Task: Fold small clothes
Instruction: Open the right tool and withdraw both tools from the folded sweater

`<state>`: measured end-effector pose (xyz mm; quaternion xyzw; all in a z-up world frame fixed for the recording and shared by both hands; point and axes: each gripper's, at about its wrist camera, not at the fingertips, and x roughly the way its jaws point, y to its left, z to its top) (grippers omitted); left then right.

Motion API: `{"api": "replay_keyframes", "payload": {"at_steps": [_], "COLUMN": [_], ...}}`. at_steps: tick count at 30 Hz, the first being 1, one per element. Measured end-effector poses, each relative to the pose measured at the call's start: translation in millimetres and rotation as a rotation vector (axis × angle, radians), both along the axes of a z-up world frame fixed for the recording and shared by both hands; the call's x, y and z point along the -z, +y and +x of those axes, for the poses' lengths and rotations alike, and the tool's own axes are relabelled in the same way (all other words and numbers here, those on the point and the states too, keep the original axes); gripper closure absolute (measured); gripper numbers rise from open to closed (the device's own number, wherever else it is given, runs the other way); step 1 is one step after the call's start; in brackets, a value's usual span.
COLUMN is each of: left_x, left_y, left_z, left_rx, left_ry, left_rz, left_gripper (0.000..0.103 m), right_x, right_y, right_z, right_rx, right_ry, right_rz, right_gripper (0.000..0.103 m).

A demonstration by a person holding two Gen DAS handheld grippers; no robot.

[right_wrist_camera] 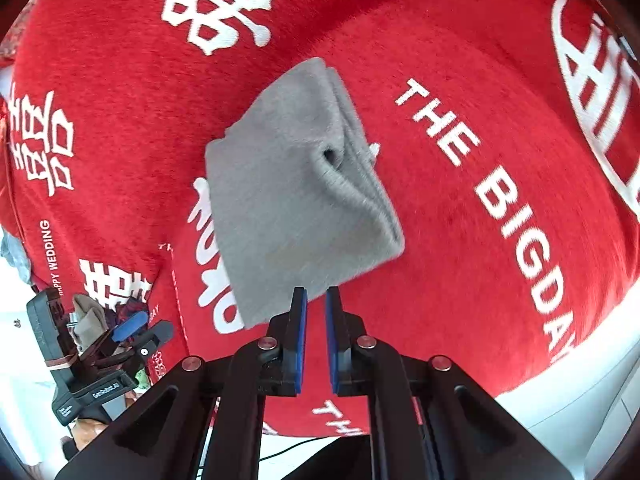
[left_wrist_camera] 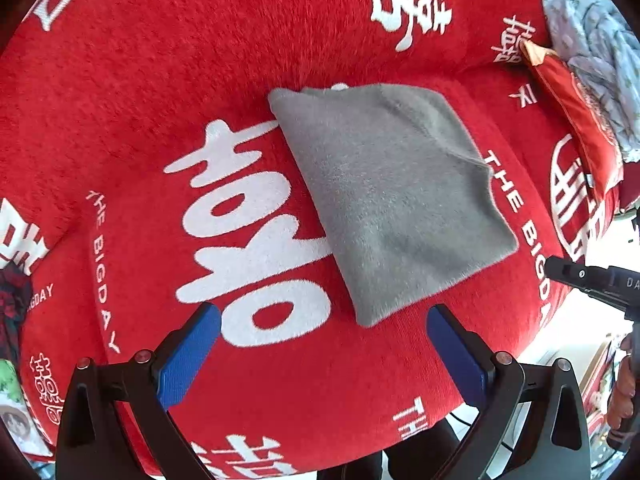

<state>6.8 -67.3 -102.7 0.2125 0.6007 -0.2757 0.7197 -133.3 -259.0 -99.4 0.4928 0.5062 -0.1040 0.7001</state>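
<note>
A small grey fuzzy garment (left_wrist_camera: pixel 396 196) lies folded into a rough rectangle on the red blanket (left_wrist_camera: pixel 160 80) with white lettering. My left gripper (left_wrist_camera: pixel 324 316) is open and empty, its blue pads just short of the garment's near corner. In the right wrist view the same garment (right_wrist_camera: pixel 296 200) shows a folded edge with a small pucker on its right side. My right gripper (right_wrist_camera: pixel 316 294) has its blue pads almost together with a narrow gap, holding nothing, just at the garment's near edge. The left gripper also shows in the right wrist view (right_wrist_camera: pixel 136 328) at lower left.
A pale blue-grey patterned cloth (left_wrist_camera: pixel 596 52) and a red cushion (left_wrist_camera: pixel 576 120) lie at the far right of the blanket. Dark clothes (left_wrist_camera: pixel 12 304) sit at the left edge. The blanket's edge drops off at lower right (right_wrist_camera: pixel 580 380).
</note>
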Motion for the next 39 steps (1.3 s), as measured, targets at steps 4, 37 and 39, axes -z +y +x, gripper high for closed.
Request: {"api": "replay_keyframes", "payload": {"at_steps": [4, 37, 39], "left_x": [-8.0, -51.7, -44.6], "left_y": [17.6, -73.8, -79.6], "left_z": [-5.2, -5.1, -3.1], "left_rx": [-0.035, -0.394, -0.389], "left_ry": [0.02, 0.013, -0.007], "left_rz": [-0.008, -0.003, 0.039], "left_gripper": [0.0, 0.0, 0.0], "right_x": [-10.5, -64.8, -57.4], "right_y": [17.4, -89.5, -95.5], "right_z": [-4.0, 67.4, 69.6], "right_rx": [-0.019, -0.38, -0.381], "right_ry": [0.019, -0.007, -0.004], "right_rz": [0.006, 0.013, 0.021], "right_gripper": [0.093, 0.023, 0.022]}}
